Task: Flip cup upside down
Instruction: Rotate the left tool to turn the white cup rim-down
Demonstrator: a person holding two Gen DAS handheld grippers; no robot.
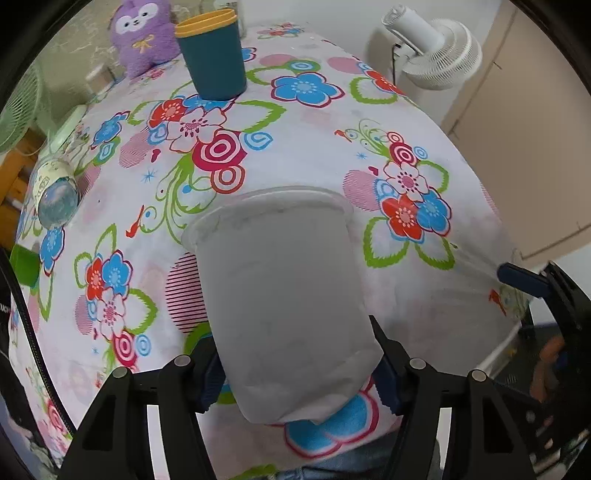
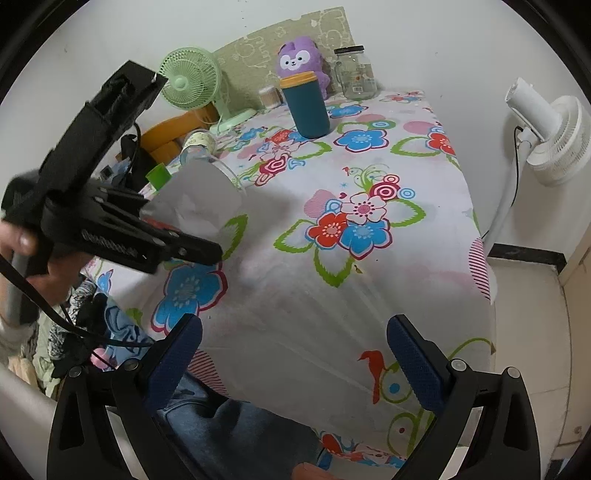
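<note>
Cup: translucent frosted white plastic cup, tapered, rolled rim at the wide mouth, apparently empty. Judged light, thin-walled and somewhat flexible; smooth, so likely slippery under a loose hold; a hard squeeze would probably dent it rather than break it. Best hold: across the lower wall near the base, where the closed bottom stiffens it.

Position: held off the table in the left gripper. Jaws pinching the cup at its narrow base end, one blue ribbed pad on each side of the wall. Base toward the camera, mouth pointing away and tilted upward over the cloth. In the right wrist view the cup sits out at the left, clear of the surface, lying roughly sideways with the mouth toward the far end. Whether the rim touches anything cannot be told; it appears free.

Right gripper: jaws spread wide, holding nothing, hovering over the near edge of the table, well apart from the cup.

Table: covered with a white cloth printed with red, blue and pink flowers.

Mid-distance: teal plastic tumbler with yellow rim, upright, well apart from the held cup.

Far end: purple plush toy; clear glass jar with dark lid; small green desk fan. Beside the table: white standing fan.
</note>
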